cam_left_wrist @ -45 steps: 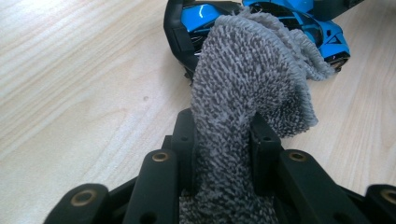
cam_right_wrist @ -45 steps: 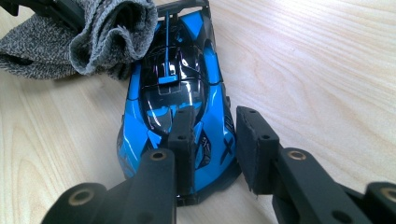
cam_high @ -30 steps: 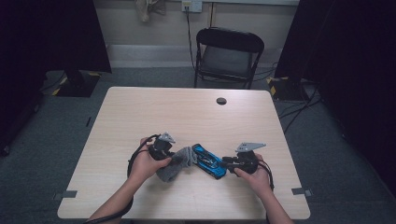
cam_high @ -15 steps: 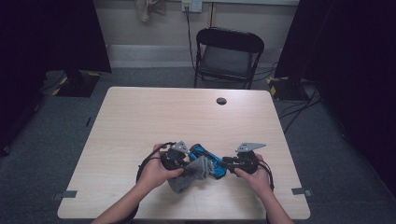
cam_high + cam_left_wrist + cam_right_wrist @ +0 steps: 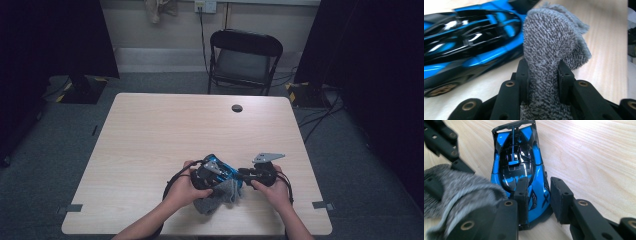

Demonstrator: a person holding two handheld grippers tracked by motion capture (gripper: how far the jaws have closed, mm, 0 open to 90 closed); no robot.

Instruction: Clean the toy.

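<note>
On the table (image 5: 150, 135), everything placed by the blue toy car (image 5: 520, 170):
Car: lain near the table's front edge, between both hands
Left gripper (image 5: 543, 75): jaws clenched on a grey knitted cloth (image 5: 551, 37), which is held just beside the car and touches its side
Right gripper (image 5: 537, 195): jaws set about the car's near end, one over its body, one beside it; whether it is pinched cannot be told

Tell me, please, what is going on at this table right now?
A person is wiping a blue toy car with a grey cloth. The left gripper is shut on the cloth and holds it beside the car. The right gripper steadies the car by one end, its jaws set around the bodywork. Both work near the front edge of the table.
</note>
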